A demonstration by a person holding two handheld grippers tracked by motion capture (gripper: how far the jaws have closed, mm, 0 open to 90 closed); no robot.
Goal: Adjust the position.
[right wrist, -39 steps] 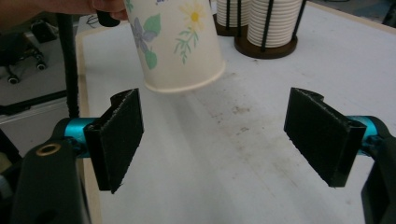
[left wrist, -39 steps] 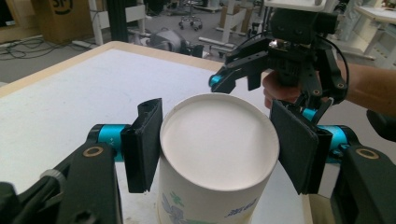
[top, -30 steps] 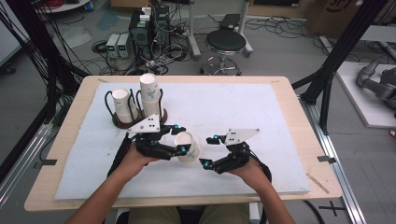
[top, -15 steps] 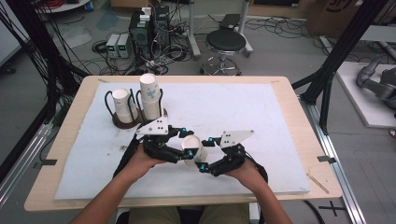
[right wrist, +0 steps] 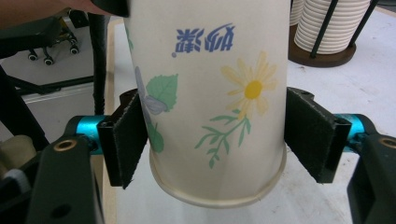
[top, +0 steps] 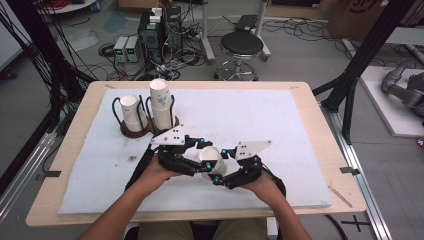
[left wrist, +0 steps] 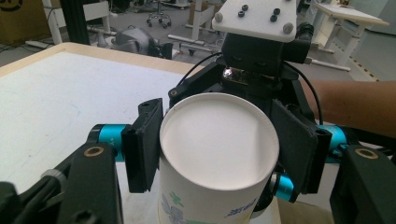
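A paper cup (top: 209, 157) with a flower print lies on its side, off the mat, between my two grippers near the table's front middle. My left gripper (top: 199, 156) is shut on it; in the left gripper view the cup's white base (left wrist: 219, 149) faces the camera with a pad (left wrist: 144, 144) pressed on each side. My right gripper (top: 219, 165) meets it from the right. In the right gripper view the cup (right wrist: 210, 93) reads upside down, rim nearest the camera, and both pads (right wrist: 126, 140) rest against its wall.
A dark wooden holder (top: 145, 131) at the back left carries two stacks of paper cups (top: 161, 102) inside wire loops. A white mat (top: 300, 125) covers the wooden table. Beyond the far edge stand a stool (top: 241, 45) and electronics with cables.
My right gripper has come in from the right and closed round the cup that the left gripper holds. Both hands have drifted slightly right and nearer the front edge.
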